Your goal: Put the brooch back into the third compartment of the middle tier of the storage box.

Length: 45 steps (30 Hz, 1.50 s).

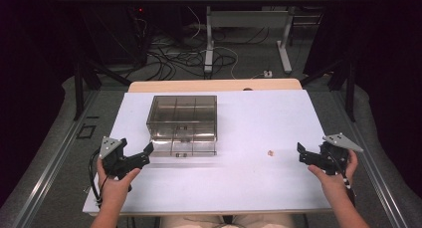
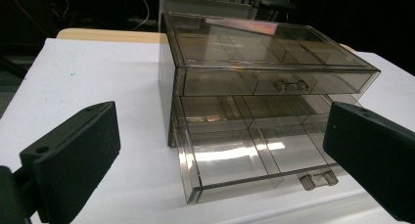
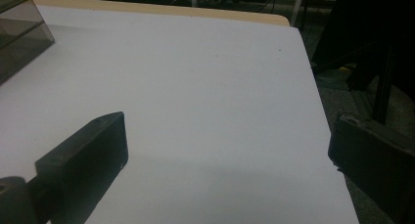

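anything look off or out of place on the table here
Two things. The lower drawer of the clear drawer box is pulled out toward the person while the upper drawer sits shut. A tiny object lies alone on the white tabletop, too small to identify. Both tongs are open and hold nothing.

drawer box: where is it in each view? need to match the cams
High view: drawer box left of centre on the white table, bottom drawer pulled out.
Left gripper view: centre, between the jaws, front facing the camera.
Right gripper view: one corner at the top-left edge.
Shared landmark: the table's tan far edge.
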Each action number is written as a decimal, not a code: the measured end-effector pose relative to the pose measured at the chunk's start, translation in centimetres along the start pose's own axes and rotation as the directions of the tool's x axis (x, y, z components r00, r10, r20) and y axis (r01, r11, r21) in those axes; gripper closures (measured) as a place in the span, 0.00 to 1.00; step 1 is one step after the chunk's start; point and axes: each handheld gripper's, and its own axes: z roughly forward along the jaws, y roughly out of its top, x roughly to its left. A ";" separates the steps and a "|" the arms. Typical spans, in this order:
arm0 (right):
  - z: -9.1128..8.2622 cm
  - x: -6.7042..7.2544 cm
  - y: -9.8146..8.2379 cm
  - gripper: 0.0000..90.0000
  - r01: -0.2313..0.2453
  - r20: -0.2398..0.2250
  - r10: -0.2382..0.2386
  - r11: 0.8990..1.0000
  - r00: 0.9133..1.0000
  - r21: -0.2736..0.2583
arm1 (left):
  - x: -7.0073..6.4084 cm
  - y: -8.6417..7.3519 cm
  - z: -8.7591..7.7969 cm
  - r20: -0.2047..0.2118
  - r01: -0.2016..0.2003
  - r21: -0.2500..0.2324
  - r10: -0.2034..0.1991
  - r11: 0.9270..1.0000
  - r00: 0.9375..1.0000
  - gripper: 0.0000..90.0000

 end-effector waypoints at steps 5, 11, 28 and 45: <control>0.5 -0.1 -0.1 0.03 0.020 0.002 -0.020 1.000 1.000 0.005 | -0.2 0.0 0.0 0.003 -0.008 0.001 0.008 1.000 1.000 0.01; 1.0 0.3 0.1 0.11 0.048 -0.009 -0.047 0.999 0.999 0.022 | -0.5 0.0 0.0 0.004 -0.025 0.014 0.025 1.000 1.000 0.01; 2.1 2.3 0.8 0.28 0.097 -0.083 -0.091 0.993 0.992 0.071 | -0.8 -0.4 -0.3 0.005 -0.039 0.031 0.039 0.999 0.999 0.01; 3.1 3.5 2.1 0.41 0.176 -0.214 -0.142 0.973 0.966 0.148 | -1.3 -0.6 -0.6 0.014 -0.064 0.037 0.064 0.997 0.998 0.01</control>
